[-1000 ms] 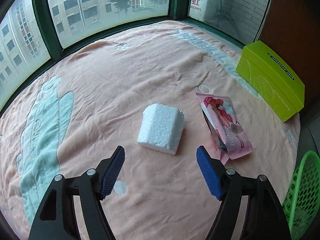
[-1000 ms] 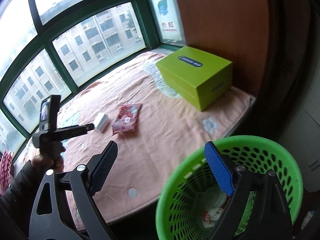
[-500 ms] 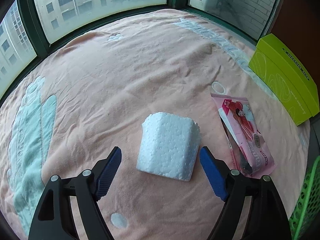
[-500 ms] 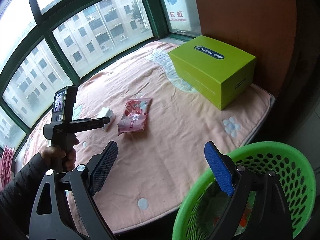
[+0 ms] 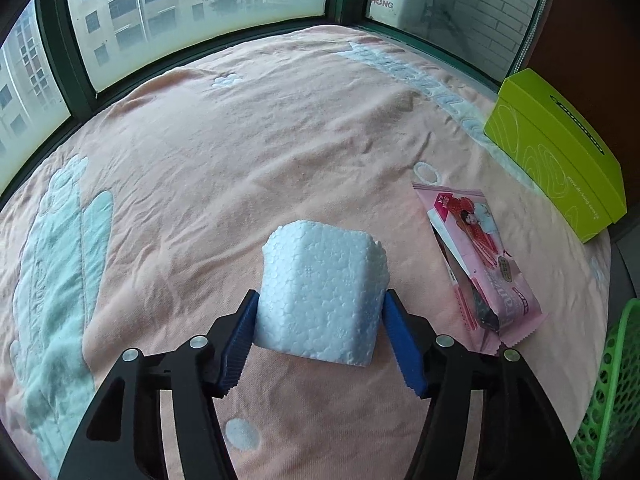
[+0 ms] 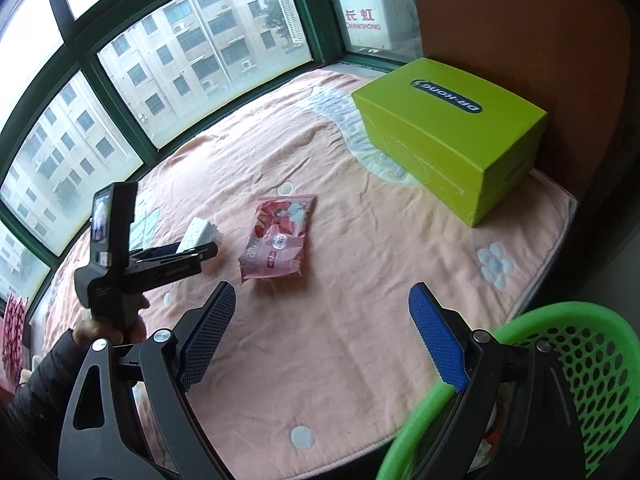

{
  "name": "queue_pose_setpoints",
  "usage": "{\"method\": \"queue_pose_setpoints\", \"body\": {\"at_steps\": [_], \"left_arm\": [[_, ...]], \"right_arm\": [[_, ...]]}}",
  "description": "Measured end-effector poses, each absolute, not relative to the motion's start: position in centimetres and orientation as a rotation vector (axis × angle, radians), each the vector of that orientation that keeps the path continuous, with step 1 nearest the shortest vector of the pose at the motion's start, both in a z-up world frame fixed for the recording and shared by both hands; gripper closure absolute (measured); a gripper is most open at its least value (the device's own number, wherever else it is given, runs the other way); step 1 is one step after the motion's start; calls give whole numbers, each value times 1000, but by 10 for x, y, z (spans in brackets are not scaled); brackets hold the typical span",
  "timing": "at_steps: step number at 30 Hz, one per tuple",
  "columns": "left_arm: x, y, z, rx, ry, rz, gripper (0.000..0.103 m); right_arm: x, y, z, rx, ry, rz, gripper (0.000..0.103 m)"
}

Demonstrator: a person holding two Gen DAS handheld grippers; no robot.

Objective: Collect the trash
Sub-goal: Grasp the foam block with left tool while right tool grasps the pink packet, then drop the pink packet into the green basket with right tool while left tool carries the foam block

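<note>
A white foam block [image 5: 324, 292] lies on the pink blanket [image 5: 240, 152]. My left gripper [image 5: 321, 300] has it between its blue pads, which touch both sides as the jaws are closing. To the right of the block lies a pink snack wrapper [image 5: 476, 264]. In the right wrist view the same foam block [image 6: 199, 232] and wrapper [image 6: 280, 236] show, with a person's hand [image 6: 100, 332] holding the left gripper. My right gripper [image 6: 322, 304] stands open and empty above the blanket's near edge, next to the green basket [image 6: 576, 344].
A lime-green box [image 6: 448, 128] stands at the blanket's far right against a brown wall. Green-framed windows run along the far side. The basket's mesh wall [image 5: 612, 392] sits off the blanket's right edge and holds some trash.
My left gripper came down over the foam block and its pads closed onto its sides. My right gripper moved from above the basket towards the blanket, still open.
</note>
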State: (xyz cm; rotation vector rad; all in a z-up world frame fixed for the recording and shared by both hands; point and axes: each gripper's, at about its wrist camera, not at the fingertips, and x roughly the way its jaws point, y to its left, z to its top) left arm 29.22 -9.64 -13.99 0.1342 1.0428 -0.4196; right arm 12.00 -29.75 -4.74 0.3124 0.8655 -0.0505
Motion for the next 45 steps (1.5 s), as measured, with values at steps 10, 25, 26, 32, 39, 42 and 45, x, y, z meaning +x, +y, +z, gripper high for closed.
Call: {"method": "queue_pose_setpoints", "body": {"at_steps": [10, 25, 26, 32, 39, 42, 45], "left_arm": [[267, -47, -105, 46, 988, -392, 43], [229, 10, -83, -9, 941, -328, 43], [227, 12, -83, -13, 940, -327, 43], [220, 15, -85, -35, 950, -328, 43], [212, 10, -83, -41, 952, -331, 43], [206, 8, -79, -41, 945, -335, 43], [199, 7, -75, -46, 937, -342, 43]], "right_arm": [[182, -262, -70, 291, 945, 0, 15], [249, -243, -134, 224, 1097, -62, 15], [251, -244, -137, 226, 1104, -64, 15], [255, -238, -139, 172, 1104, -88, 23], [242, -245, -134, 216, 1096, -68, 44], [231, -244, -128, 215, 1083, -64, 45], [216, -243, -118, 223, 1064, -52, 46]]}}
